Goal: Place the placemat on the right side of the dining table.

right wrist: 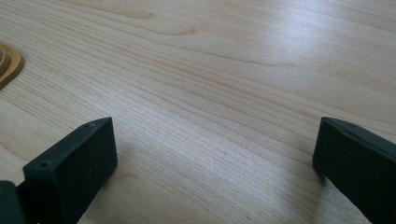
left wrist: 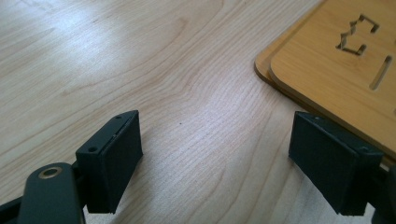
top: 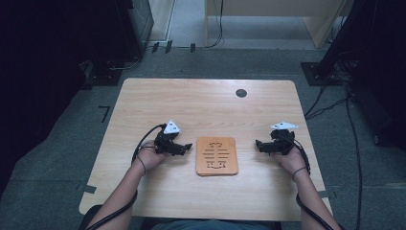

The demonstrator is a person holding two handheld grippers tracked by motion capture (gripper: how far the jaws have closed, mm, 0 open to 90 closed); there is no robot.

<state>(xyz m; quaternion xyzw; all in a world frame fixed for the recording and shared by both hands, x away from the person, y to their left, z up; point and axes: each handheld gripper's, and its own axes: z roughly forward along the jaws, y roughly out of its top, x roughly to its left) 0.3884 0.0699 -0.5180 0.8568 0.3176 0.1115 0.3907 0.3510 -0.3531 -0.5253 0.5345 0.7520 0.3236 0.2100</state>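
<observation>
Inspection of my two grippers finds both resting low on the light wooden table (top: 158, 96), one at each side of the wooden trivet (top: 217, 155).

My left gripper (top: 184, 147) lies just to the left of the trivet, pointing toward it. In the left gripper view its jaws stand wide apart with bare table grain between them; nothing is held. The right-hand jaw in that view sits at the near edge of the trivet (left wrist: 336, 70), whether touching it or just over it I cannot tell. The trivet's edge there shows two layers, so it may be two boards stacked; I cannot say for certain.

My right gripper (top: 261, 145) lies to the right of the trivet, a little apart from it, also pointing inward. In the right gripper view its jaws are spread wide over bare wood and grip nothing. A rounded corner of the trivet (right wrist: 8, 65) shows at the left edge of that view, clear of both jaws.

The trivet lies flat near the middle of the table, toward my side, with slots and a small figure cut through it. It is untouched by the right gripper.

A dark round hole (top: 241, 93) sits in the tabletop at the far right, well apart from everything.
</observation>
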